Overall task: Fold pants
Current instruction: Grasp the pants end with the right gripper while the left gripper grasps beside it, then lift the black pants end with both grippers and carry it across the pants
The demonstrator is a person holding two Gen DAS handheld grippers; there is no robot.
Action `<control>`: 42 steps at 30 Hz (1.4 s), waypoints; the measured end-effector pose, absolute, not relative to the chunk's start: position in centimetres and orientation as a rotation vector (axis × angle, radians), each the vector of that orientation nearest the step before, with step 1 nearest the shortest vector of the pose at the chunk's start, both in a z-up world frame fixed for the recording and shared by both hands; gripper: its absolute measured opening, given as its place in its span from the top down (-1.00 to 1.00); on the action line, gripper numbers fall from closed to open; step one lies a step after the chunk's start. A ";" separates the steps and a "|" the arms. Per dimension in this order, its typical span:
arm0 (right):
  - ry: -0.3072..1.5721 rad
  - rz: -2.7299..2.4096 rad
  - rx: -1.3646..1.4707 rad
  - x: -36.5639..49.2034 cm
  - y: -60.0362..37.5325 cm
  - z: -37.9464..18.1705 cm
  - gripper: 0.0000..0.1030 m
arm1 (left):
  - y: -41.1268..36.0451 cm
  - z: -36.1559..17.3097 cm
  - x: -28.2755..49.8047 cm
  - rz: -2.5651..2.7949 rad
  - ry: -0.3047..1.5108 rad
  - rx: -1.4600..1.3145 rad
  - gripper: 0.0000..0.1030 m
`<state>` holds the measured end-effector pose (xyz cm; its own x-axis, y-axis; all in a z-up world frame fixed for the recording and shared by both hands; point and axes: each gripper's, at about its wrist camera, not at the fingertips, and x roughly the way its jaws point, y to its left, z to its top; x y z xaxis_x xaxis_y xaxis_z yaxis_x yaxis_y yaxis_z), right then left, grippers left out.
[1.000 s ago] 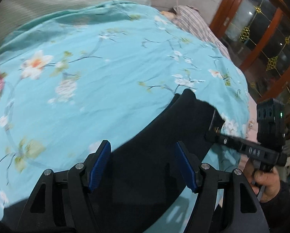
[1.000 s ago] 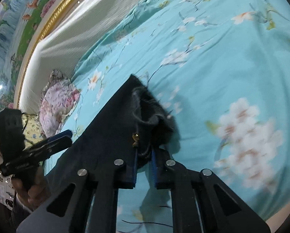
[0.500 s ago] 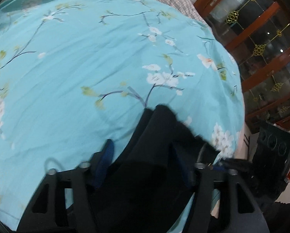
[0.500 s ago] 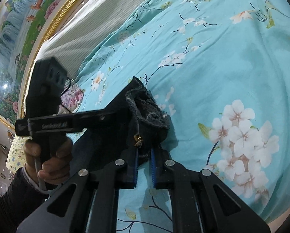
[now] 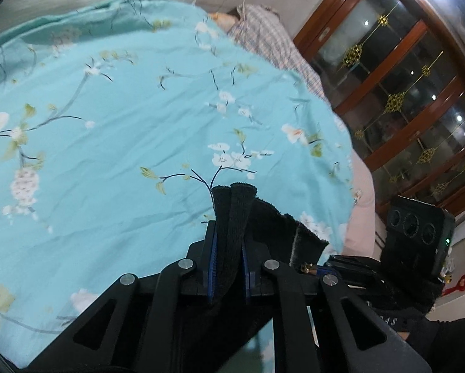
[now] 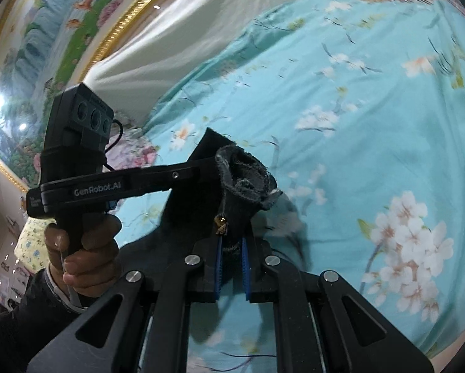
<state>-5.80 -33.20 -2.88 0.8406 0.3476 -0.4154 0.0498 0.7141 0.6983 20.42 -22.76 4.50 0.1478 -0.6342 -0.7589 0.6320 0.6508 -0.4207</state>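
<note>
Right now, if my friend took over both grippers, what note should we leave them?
Left gripper: its fingers have just been closing and now pinch a bunched edge of the black pants.
Right gripper: shut on another bunch of the pants, by a small brass bit.
The pants hang between both grippers above the flowered blue bedspread.
Done: both grips taken. Left: the folding itself; no neat fold shows yet.

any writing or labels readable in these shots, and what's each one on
"GenRobot.AI": white print on the side bar of the left tongs, seen from the right wrist view.
Small white print at that bar's left end: too small to read.
Pale letters on the right tongs' body, left wrist view: cut off and dark, unreadable.
Red shapes at the left wrist view's right edge: unreadable.
</note>
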 end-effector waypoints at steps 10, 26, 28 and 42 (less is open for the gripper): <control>0.506 0.353 0.747 -4.9 -29.1 0.3 0.78 | -14.8 7.4 17.5 -0.850 0.996 -0.124 0.77; 0.591 0.558 0.623 -1.3 -19.0 2.2 0.78 | -2.6 6.9 14.2 -0.707 0.945 -0.280 0.77; 0.608 0.575 0.616 -0.9 -18.2 1.9 0.78 | -1.5 6.5 13.9 -0.688 0.946 -0.285 0.77; 0.749 0.616 0.626 1.4 -14.5 -1.7 0.78 | 3.2 1.1 12.7 -0.578 1.006 -0.375 0.83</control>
